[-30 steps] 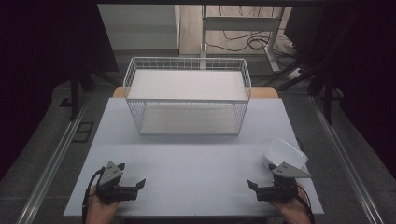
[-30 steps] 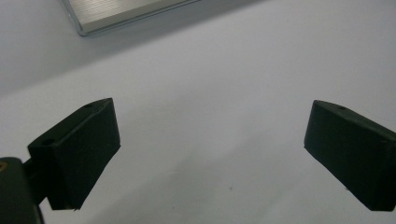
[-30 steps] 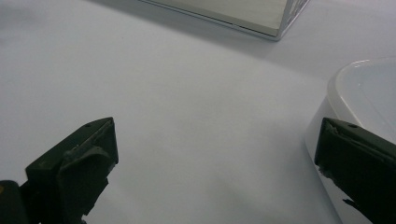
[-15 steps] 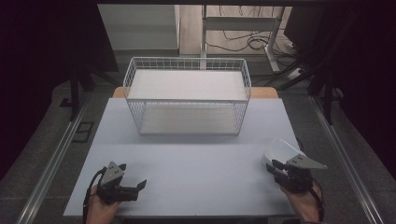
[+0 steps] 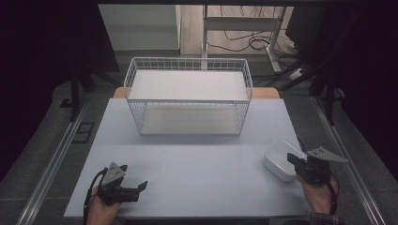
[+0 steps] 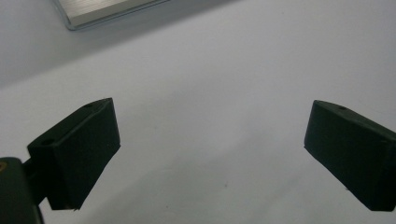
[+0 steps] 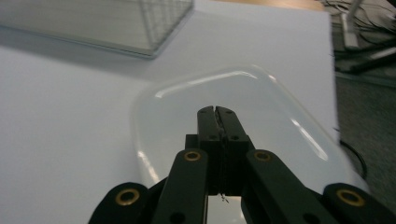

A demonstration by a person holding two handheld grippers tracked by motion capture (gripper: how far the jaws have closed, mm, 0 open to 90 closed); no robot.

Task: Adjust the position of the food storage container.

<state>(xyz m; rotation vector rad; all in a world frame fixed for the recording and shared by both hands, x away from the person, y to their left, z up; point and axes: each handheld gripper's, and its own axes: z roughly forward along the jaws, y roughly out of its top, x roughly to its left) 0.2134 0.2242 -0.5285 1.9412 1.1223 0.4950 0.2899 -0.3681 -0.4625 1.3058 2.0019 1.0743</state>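
Right gripper (image 5: 293, 161) sits at the near right of the desk (image 5: 197, 173), its front end at the near edge of a white dish (image 5: 280, 159). In the right gripper view the two black jaws are pressed together, having just been closing. They meet over the dish (image 7: 261, 112); whether the thin rim is pinched between them cannot be told from this angle, as the tips cover the spot. The grey three-cornered plate (image 5: 326, 153) on top of this gripper points towards the right edge of the desk. The right hand (image 5: 319, 194) comes in from the bottom edge, with a dark cable behind the wrist.

The dish is shallow, with rounded corners and a glossy inside. It lies on the desk near the right edge, well apart from the wire basket (image 5: 187, 96), and to the right of the basket's near right corner.

Left gripper (image 5: 133, 187) is low at the near left of the desk, held in the left hand (image 5: 101, 211). Its jaws are spread wide, with nothing but bare desk (image 6: 210, 93) between them. A pale metal strip (image 6: 107, 9) crosses the top left corner of the left gripper view.

The basket is white, rectangular and open-topped, and stands at the far middle of the desk. A corner of it (image 7: 154, 23) shows at the top of the right gripper view.
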